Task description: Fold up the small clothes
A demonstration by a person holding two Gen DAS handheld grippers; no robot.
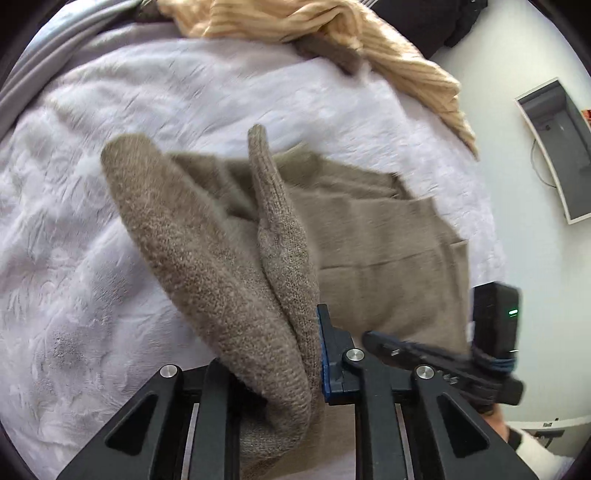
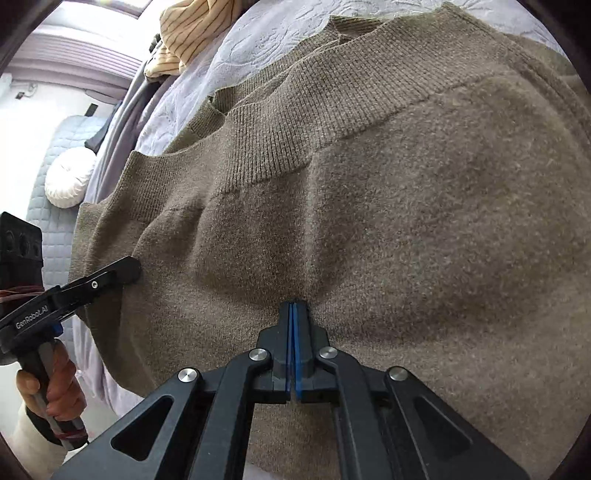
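Note:
A brown knitted sweater (image 1: pixel 384 240) lies on a white embossed bedspread (image 1: pixel 110 184). My left gripper (image 1: pixel 310 354) is shut on a thick fold of the sweater, which drapes over and hides its left finger; only the right finger with its blue pad (image 1: pixel 325 350) shows. In the right wrist view the sweater (image 2: pixel 406 192) fills most of the frame, ribbed band across the upper half. My right gripper (image 2: pixel 294 314) is shut on the sweater's fabric, which puckers at its tips. The left gripper also shows in the right wrist view (image 2: pixel 122 271), pinching the sweater's left edge.
A cream ribbed garment (image 1: pixel 314 26) lies at the far edge of the bed; it also shows in the right wrist view (image 2: pixel 192 33) with thin stripes. A grey blanket (image 2: pixel 122 122) borders the bedspread. A round white cushion (image 2: pixel 70 181) sits on a quilted seat beyond.

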